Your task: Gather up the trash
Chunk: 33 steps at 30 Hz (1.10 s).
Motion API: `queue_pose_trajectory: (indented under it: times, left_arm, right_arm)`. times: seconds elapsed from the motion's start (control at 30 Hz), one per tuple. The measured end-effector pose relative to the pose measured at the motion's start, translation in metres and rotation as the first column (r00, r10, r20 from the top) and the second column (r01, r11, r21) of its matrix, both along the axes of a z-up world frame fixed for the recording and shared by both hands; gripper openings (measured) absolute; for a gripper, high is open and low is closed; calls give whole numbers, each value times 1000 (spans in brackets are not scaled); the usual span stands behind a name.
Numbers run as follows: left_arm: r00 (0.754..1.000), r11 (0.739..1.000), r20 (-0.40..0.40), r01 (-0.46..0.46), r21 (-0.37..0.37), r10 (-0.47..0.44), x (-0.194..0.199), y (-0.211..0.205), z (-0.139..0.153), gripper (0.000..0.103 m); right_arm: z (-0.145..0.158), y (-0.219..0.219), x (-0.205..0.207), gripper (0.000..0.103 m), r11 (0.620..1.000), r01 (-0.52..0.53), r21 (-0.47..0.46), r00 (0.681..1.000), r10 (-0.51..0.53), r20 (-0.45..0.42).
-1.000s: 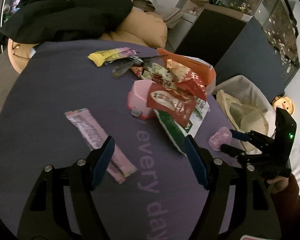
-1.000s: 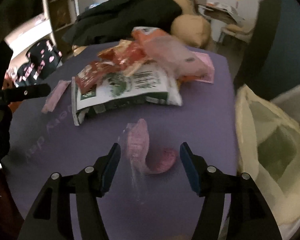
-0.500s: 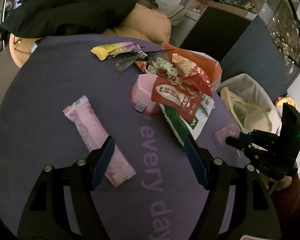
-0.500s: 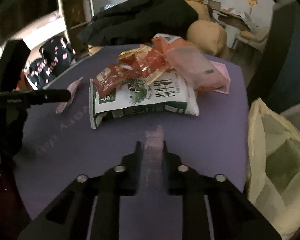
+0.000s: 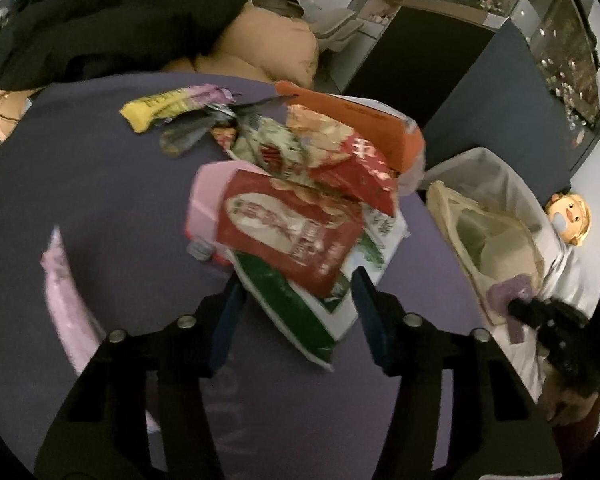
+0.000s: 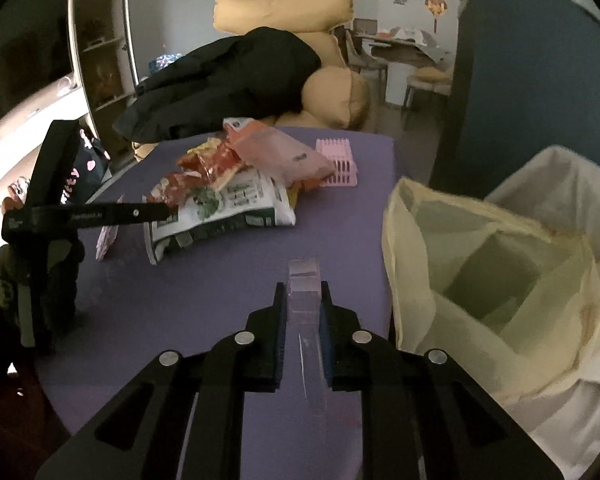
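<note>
**Wrapper to the bag, green pack next**

Wrapper point(image 6: 304, 280) sits pinched in my right gripper point(image 6: 303, 312) beside the bag point(image 6: 416, 216); carry it over the mouth before releasing; my left gripper point(image 5: 296, 304), closing, straddles the green pack point(image 5: 288, 304) on the table point(image 5: 100, 184); squeeze squarely.

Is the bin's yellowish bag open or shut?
Open: the yellowish bag gapes at the top, its inside and folds visible from above.
</note>
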<state>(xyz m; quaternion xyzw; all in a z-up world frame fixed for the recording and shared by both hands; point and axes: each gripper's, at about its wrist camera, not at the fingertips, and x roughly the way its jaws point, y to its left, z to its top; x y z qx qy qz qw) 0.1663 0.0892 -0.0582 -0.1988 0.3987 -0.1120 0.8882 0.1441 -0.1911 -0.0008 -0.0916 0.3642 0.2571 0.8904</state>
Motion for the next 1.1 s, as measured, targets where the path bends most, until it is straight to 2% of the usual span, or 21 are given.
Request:
queue_pose_trajectory:
  times: [0.07, 0.13, 0.27, 0.33, 0.43, 0.57, 0.77, 0.87, 0.93, 1.03, 1.1]
  left_arm:
    - [998, 997, -4, 55, -52, -56, -4, -6, 5, 51]
    - [994, 992, 3, 109, -70, -109, -9, -14, 11, 51]
    - [977, 976, 47, 209, -61, -206, -19, -31, 29, 51]
    - [971, 972, 72, 230, -39, -227, -21, -36, 36, 53]
    - [977, 982, 94, 189, 12, -190, -18, -38, 43, 58]
    - [991, 994, 87, 96, 51, -101, -7, -32, 47, 58]
    - [987, 984, 124, 81, 159, -101, -9, -35, 59, 60]
    - [986, 973, 163, 5, 230, -44, -12, -28, 68, 64]
    - [983, 973, 185, -44, 226, 1, -12, -21, 70, 65]
    - [987, 979, 155, 19, 202, -51, -3, -25, 64, 70]
    - [981, 963, 112, 130, 238, -160, 6, -43, 55, 70]
  right_arm:
    - [-3, -5, -1, 16, 1000, 15, 6, 1000, -15, -6]
    - [-4, -10, -1, 16, 999, 28, 18, 1000, -27, -10]
    - [-6, -14, -1, 16, 998, 39, 42, 999, -39, -15]
    - [-7, -14, -4, 16, 998, 38, 54, 999, -38, -13]
    - [-8, -15, -7, 16, 998, 36, 56, 999, -35, -11]
    - [-9, -16, -11, 16, 998, 34, 49, 999, -34, 1]
    - [-15, -21, -14, 16, 997, 38, 71, 999, -38, -3]
    - [-18, -23, -13, 16, 995, 40, 93, 999, -40, -6]
    - [-19, -26, -12, 16, 993, 47, 109, 999, -46, -11]
    - [-22, -30, -8, 16, 989, 61, 136, 998, -59, -22]
    - [-23, -31, -6, 16, 987, 65, 144, 998, -62, -26]
